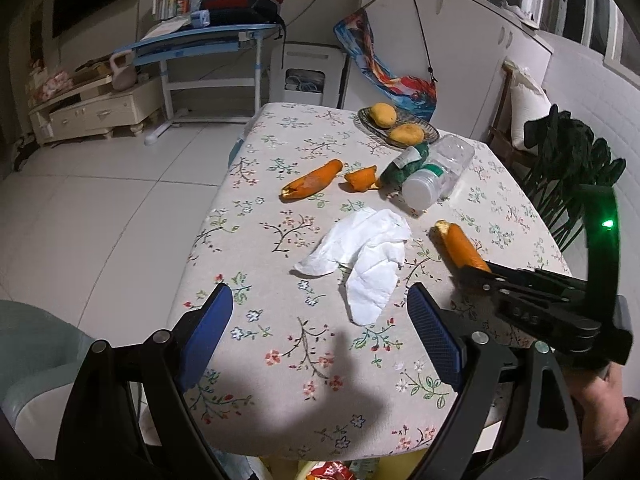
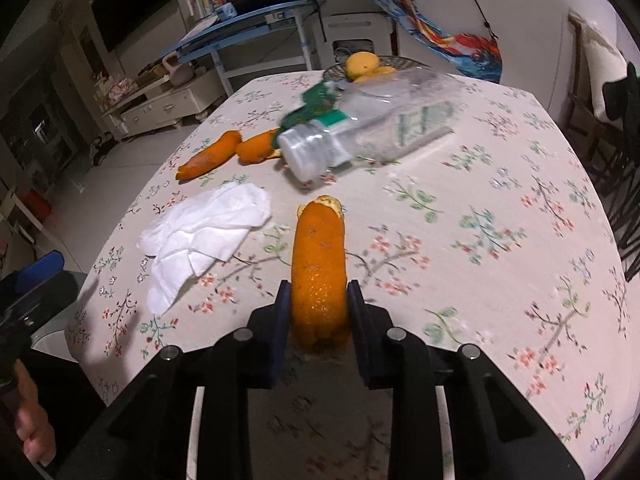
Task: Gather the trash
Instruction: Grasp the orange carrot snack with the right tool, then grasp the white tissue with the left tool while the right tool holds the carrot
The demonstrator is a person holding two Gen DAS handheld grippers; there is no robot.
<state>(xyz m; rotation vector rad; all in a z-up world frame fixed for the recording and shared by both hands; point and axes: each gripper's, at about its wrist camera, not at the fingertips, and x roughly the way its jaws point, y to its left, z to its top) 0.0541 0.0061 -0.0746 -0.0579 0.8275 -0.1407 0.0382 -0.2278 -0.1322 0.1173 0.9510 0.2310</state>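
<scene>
Curled pebbly orange peel [image 2: 318, 276] pinched between right gripper [image 2: 318, 312] jaws.

Left tool [image 1: 320, 332]: my black linkage arms, round silver pivot screws, blue ribbed pads.
Right tool [image 2: 318, 312]: same black frame, silver screws, dark blue pads.
Right tool's handle: black curved bracket, small green light.

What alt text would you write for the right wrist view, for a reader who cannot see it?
The right gripper clamps a curled orange peel above a floral tablecloth. Beyond lie a crumpled white tissue, a clear plastic bottle on its side and more peel.
</scene>
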